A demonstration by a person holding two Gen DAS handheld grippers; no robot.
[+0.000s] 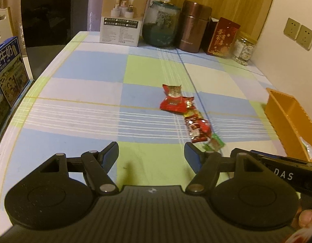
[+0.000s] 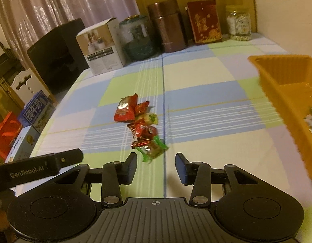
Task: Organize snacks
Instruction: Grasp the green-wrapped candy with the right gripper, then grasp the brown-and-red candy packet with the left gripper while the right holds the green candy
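Note:
A row of snack packets lies on the checked tablecloth: a red packet (image 1: 172, 100) (image 2: 125, 109) farthest, a dark red packet (image 1: 197, 127) (image 2: 142, 133) in the middle, and a green packet (image 1: 214, 143) (image 2: 153, 150) nearest. An orange tray (image 1: 287, 121) (image 2: 287, 93) stands at the right with a few packets in it. My left gripper (image 1: 152, 156) is open and empty, left of the green packet. My right gripper (image 2: 156, 165) is open and empty, just short of the green packet.
Along the back wall stand a white box (image 1: 121, 18), a green jar (image 1: 161, 24), a brown canister (image 1: 193, 26), a red box (image 1: 222, 37) and a clear jar (image 1: 244, 48). Milk cartons (image 1: 8, 70) stand off the table's left edge.

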